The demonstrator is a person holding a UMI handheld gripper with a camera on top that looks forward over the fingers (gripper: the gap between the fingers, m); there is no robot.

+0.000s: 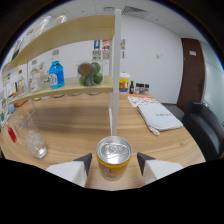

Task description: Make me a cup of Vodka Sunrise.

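We have the gripper [114, 163] spread, its two fingers flanking a yellow can [113, 159] that stands upright on the wooden table [75, 120]. The can sits between the fingers, with a sliver of gap showing at either side, so we judge nothing is clamped yet.

As for handling, we expect a thin metal wall: stiff enough if sealed and full, but easy to dent under a hard squeeze, and smooth, so it may slip. If the lid is unopened it will be fairly heavy. We would take it at mid-height on the round body, fingers squarely opposite, and keep it vertical.

Ahead of the fingers and off to the left stands a clear glass [35, 142] that seems to hold ice, fragile and hard to read against the wood. Further beyond, a shelf [75, 87] carries a blue bottle [56, 75] and a bowl of dark fruit [90, 74].

The can's lower half and its label are cut off by the gripper body, and we cannot tell whether the tab is pulled. No vodka bottle is plainly identifiable.
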